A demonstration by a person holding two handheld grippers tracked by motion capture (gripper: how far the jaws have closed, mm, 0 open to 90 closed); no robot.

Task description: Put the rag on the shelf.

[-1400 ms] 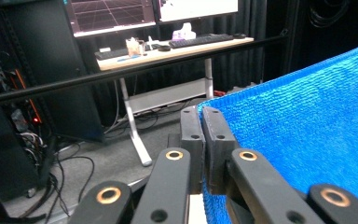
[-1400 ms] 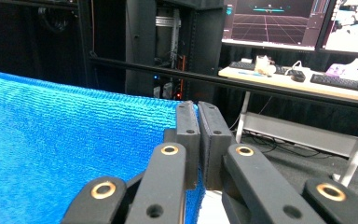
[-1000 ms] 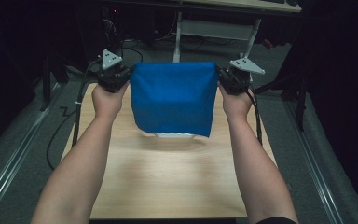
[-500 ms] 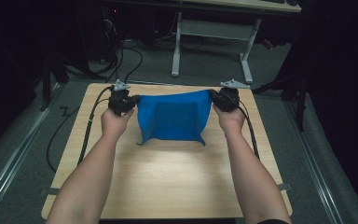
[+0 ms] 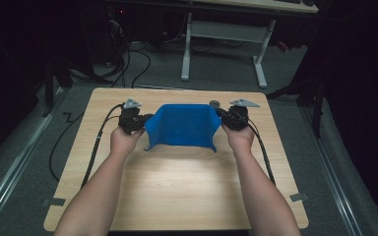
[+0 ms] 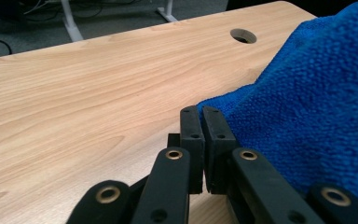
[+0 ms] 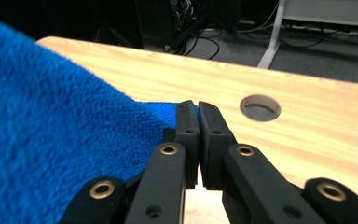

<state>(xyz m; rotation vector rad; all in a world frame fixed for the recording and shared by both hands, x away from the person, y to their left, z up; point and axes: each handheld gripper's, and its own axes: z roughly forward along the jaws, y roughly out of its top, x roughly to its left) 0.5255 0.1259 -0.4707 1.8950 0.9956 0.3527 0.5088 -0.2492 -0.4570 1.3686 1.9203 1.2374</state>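
Two corners of a blue terry-cloth towel (image 5: pixel 182 127) are pinched, one in each tool: the left gripper (image 6: pixel 200 122) has its jaws pressed together on the corner at the towel's nine o'clock, the right gripper (image 7: pixel 198 116) likewise at its three o'clock. The cloth hangs low between them over the far half of the pale wooden table (image 5: pixel 177 191), its lower edge seemingly touching the wood. Judging by this, laying it flat is under way; letting go and smoothing remain. The pile looks thick and nubbly. A round cable hole (image 7: pixel 260 107) sits at one o'clock from the right jaws.
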